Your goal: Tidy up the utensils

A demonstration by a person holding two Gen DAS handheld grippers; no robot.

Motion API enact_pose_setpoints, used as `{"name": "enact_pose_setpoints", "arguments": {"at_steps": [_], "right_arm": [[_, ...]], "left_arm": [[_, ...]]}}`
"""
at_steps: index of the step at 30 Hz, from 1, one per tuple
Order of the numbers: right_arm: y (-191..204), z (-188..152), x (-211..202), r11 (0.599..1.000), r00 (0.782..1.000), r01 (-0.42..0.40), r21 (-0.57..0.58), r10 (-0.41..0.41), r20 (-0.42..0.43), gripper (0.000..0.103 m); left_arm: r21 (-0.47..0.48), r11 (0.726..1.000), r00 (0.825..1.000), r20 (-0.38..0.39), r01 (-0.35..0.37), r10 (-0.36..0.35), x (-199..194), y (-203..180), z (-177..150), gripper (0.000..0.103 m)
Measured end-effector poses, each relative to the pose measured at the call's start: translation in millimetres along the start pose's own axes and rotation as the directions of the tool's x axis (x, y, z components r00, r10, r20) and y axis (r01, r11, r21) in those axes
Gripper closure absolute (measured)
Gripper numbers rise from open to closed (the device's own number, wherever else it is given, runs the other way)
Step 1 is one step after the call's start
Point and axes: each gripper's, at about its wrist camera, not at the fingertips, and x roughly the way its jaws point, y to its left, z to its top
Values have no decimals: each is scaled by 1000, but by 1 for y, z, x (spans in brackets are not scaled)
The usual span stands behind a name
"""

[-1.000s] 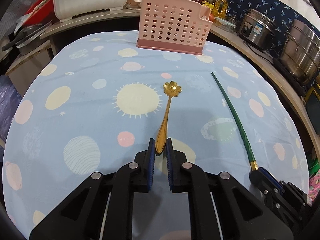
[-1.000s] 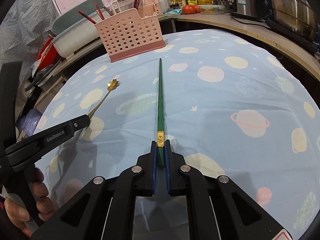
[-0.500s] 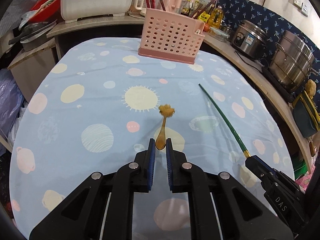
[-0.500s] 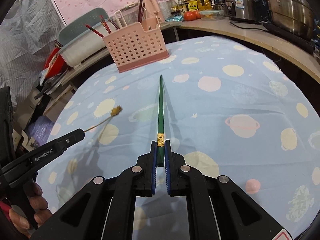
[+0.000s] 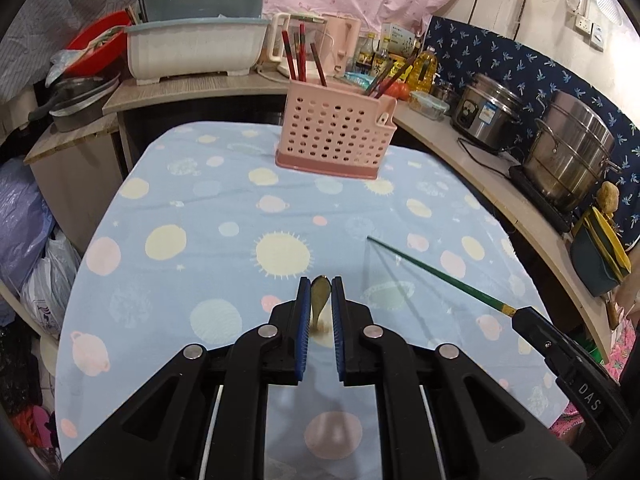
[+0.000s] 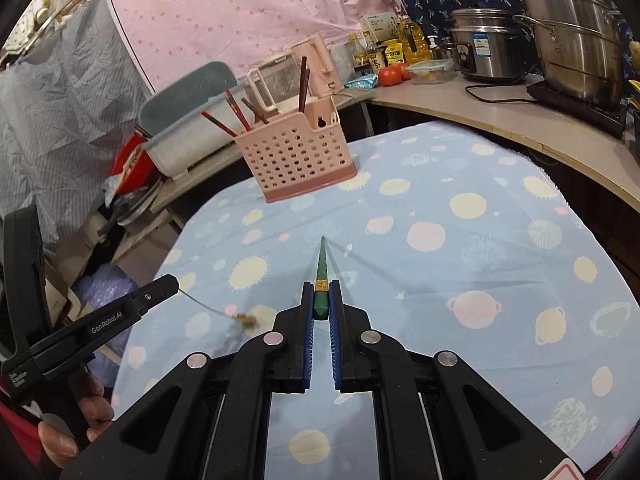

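- Left wrist view: the left gripper [image 5: 321,286] has its jaws clamped on the gold spoon [image 5: 320,300]. Only a blurred, foreshortened stretch of the handle shows between the blue pads; the spoon's bowl cannot be made out here.
- The spoon is held in the air above the table [image 5: 168,208], which wears a pale blue cloth printed with planets and suns.
- At lower right the right gripper [image 5: 520,314] is cut off by the frame edge; its jaws are closed on the gold-banded end of the green chopstick [image 5: 432,268], which slants up and left over the cloth.
- The pink perforated utensil basket [image 5: 336,136] stands at the far edge of the table with dark red chopsticks in it.
- Right wrist view: the right gripper [image 6: 321,284] grips the thick end of the green chopstick [image 6: 322,264], dark green with a gold band, its thin tip pointing toward the basket [image 6: 296,156].
- At left the left gripper [image 6: 172,280] holds the spoon [image 6: 216,310] by its thin handle; the flower-shaped bowl is smeared by blur.
- A hand [image 6: 76,420] on that gripper's grip is partly cut off at the bottom left.
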Motion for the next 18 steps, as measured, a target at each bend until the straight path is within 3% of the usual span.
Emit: {"name": "enact_pose_setpoints", "arguments": {"at_steps": [3,13,18], "right_arm": [[1,8,-7,1000,1000,-14,8,14,17,96],[10,30,-21,999,997,-40,-6,40,73,96],[6,22,-16,999,998,-32,5,31,55,96]], "left_arm": [[8,1000,1000,12,1,-1,-6,-1,7,101],[18,1000,998,58,6,-7,-16,-4,28,102],[-38,999,1000,-19,9,-10,4,14,19,99]]}}
